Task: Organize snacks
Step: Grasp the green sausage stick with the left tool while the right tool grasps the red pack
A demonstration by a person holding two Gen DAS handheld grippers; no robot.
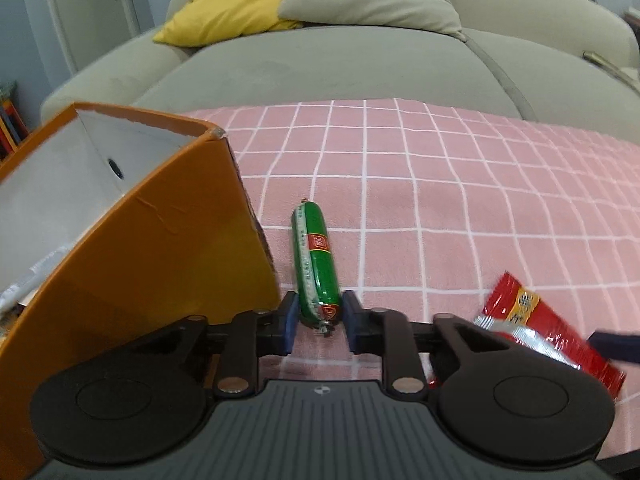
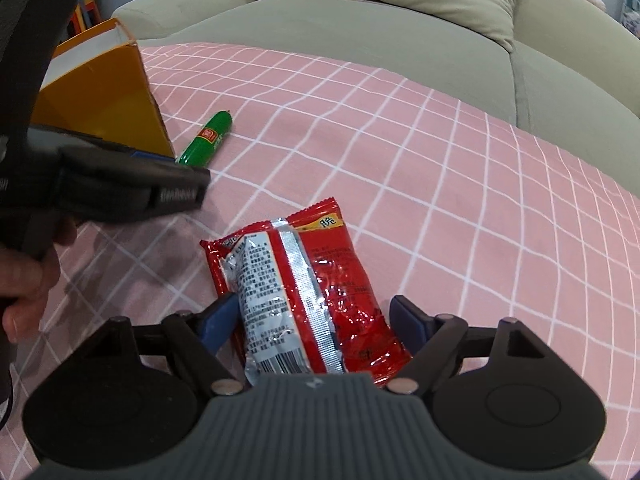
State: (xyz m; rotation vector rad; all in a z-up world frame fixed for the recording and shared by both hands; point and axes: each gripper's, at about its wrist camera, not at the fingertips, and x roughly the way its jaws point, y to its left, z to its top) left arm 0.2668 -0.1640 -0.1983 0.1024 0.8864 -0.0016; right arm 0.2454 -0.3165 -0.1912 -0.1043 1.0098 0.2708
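Note:
A green sausage stick lies on the pink checked cloth beside an open orange box. My left gripper is shut on the sausage's near end, one blue pad on each side. A red snack packet lies back side up on the cloth. My right gripper straddles its near half with the jaws wide. The left pad touches the packet's edge, and the right pad stands just clear of it. From the right wrist view the sausage and the orange box show at the upper left.
The box's white inside holds something silvery at its bottom left. A grey-green sofa with yellow and beige cushions runs behind the cloth. A person's hand grips the left tool at the left edge of the right wrist view.

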